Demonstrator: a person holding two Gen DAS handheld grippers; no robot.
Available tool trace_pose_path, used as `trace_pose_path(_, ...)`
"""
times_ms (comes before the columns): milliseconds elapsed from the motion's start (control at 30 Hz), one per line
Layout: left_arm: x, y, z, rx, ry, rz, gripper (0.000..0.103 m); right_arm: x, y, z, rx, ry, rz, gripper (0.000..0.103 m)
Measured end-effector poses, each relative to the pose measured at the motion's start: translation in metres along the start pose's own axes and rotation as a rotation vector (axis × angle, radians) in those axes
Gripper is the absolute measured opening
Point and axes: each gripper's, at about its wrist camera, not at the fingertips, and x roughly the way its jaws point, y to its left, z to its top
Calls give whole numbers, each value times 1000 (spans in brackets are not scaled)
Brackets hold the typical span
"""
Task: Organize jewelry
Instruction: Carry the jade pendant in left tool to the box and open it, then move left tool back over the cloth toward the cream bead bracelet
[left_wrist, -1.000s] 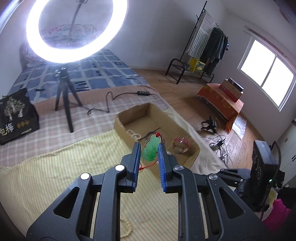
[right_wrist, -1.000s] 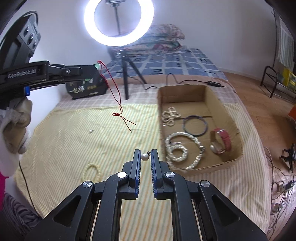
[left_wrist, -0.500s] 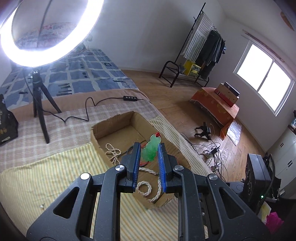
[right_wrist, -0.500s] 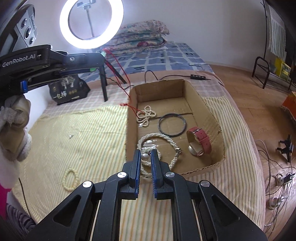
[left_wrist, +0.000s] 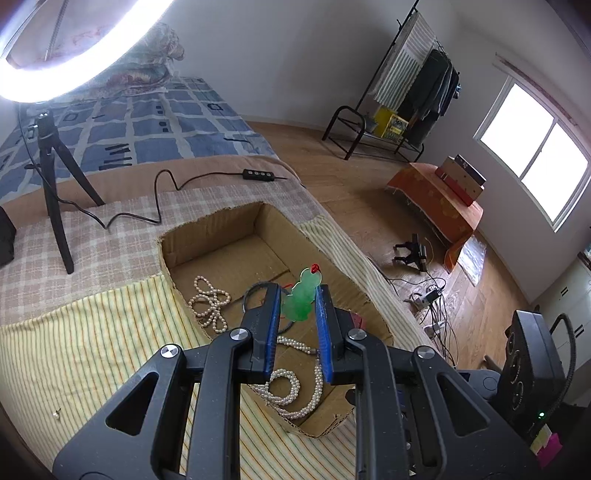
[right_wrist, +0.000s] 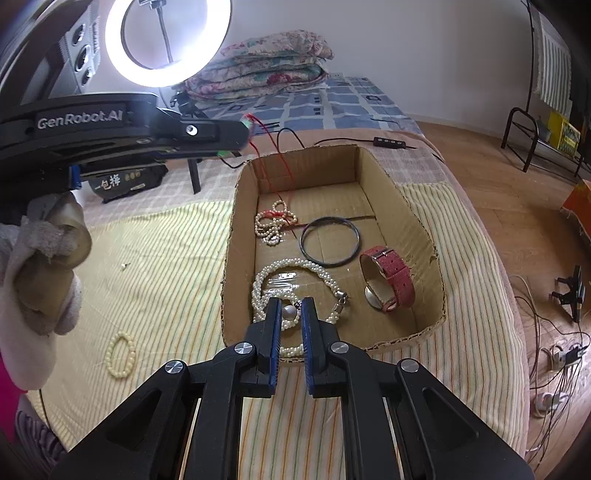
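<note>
Pinching a green gourd-shaped jade pendant (left_wrist: 301, 300), the left gripper (left_wrist: 297, 291) hangs over the cardboard box (right_wrist: 417, 229), its red cord (right_wrist: 275, 168) trailing onto a small pearl strand (right_wrist: 271, 223). The right gripper (right_wrist: 290, 308) clamps a pearl earring (right_wrist: 290, 312) above the twisted pearl necklace (right_wrist: 295, 266). Bangle (right_wrist: 330, 240) and red-strapped watch (right_wrist: 389, 278) lie inside; a bead bracelet (right_wrist: 120, 354) rests on the striped blanket (right_wrist: 155, 258).

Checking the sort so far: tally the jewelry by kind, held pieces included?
Pearl strands: 3
Black bangle: 1
Red watch: 1
Green pendant, in left gripper: 1
Pearl earring, in right gripper: 1
Total: 7
</note>
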Motion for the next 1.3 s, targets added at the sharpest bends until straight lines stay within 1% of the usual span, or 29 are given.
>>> trace_pose_path(67, 3, 0, -1, 1, 5, 14, 18, 0, 0, 1, -4, -3, -5, 16)
trace_pose_path(100, 3, -1, -1, 1, 5, 21, 18, 0, 0, 1, -4, -3, -1, 33)
trace_pose_path(133, 4, -2, -1, 4, 11, 32, 23, 0, 1, 1, -4, -6, 0, 55)
trace_pose_path(167, 4, -2, -1, 10, 13, 40, 40, -1, 2, 1, -5, -15, -3, 65)
trace_pose_path(200, 4, -3, -1, 14, 11, 47, 50, -2, 2, 1, -6, -23, -8, 73)
trace_pose_path(233, 2, -4, -2, 19, 3, 64, 65, -4, 3, 1, -10, -36, -23, 73)
trace_pose_path(267, 1, -4, -2, 23, -6, 71, 68, -4, 4, 1, -16, -36, -36, 73)
trace_pose_path(400, -3, -4, -2, 31, 0, 83, 69, -2, 8, 2, -40, -22, -83, 76)
trace_pose_path(533, -5, -1, -3, 40, 5, 95, 70, -1, 10, 1, -50, -13, -86, 77)
trace_pose_path(833, -18, 1, -5, 52, 1, 115, 70, -7, 19, 2, -60, -28, -102, 77)
trace_pose_path(1133, -52, 15, -8, 54, -21, 153, 70, -18, 33, 0, -62, -49, -96, 77)
trace_pose_path(1300, -84, 34, -10, 58, -42, 188, 70, -25, 50, 0, -78, -64, -75, 77)
